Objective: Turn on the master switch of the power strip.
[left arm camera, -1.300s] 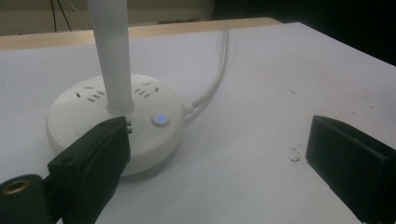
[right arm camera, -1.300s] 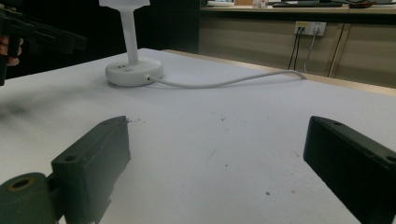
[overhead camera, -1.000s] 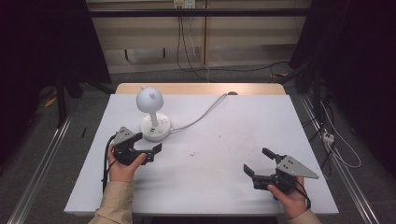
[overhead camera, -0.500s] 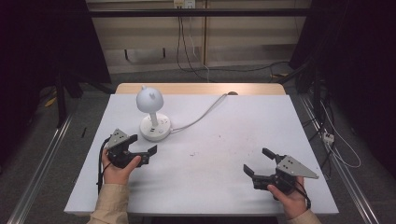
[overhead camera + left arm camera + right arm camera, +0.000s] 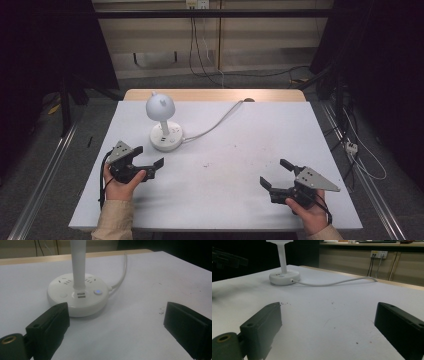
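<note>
- Here the left gripper (image 5: 148,158) sits low over the table (image 5: 240,145), held in a hand (image 5: 120,186). Its jaws are wide apart — nothing is between them.
- Just past its fingers (image 5: 48,325) stands the lamp (image 5: 163,125). It is near the left finger but not touching it.
- In the left gripper view, the lamp's round white base (image 5: 78,295) is straight ahead, a bit toward the left finger. A thin white pole (image 5: 78,263) goes up from its middle.
- On the base a small button (image 5: 97,291) glows blue, and two little slots sit beside it.
- A white cord (image 5: 216,125) runs from the base, away from the fingers, to the far edge of the table.
- The right gripper (image 5: 275,174) is well apart from the lamp — far across the table. Its jaws are wide apart too, with bare table between them.
- In the right gripper view, the lamp (image 5: 284,272) is far ahead, past the left finger (image 5: 262,323).
</note>
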Tool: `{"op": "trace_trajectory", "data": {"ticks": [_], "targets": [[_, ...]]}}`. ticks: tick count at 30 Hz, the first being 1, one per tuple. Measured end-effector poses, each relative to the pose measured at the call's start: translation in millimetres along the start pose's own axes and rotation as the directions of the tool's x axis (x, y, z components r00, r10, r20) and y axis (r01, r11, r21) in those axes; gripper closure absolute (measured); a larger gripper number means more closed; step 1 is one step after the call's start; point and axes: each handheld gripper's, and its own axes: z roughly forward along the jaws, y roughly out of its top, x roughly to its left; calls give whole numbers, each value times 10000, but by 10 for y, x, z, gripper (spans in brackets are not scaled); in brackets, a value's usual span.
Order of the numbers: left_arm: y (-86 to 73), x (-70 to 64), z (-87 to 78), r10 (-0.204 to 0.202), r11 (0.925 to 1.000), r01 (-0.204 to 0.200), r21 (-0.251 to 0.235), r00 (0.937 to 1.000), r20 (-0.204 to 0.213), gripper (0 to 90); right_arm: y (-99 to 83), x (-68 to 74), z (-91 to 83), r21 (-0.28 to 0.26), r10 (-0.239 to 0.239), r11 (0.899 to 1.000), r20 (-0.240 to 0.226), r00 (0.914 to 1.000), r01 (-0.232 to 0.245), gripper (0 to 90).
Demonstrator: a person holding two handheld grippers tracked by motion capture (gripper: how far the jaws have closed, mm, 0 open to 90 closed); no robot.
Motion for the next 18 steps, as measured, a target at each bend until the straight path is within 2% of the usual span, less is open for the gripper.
{"op": "trace_trajectory", "data": {"ticks": [18], "targets": [[-60,16,-102,78,10000,-78,1,10000,-17,63,-1,-15,-20,10,16,10000,-5,10000,-16,70]]}}
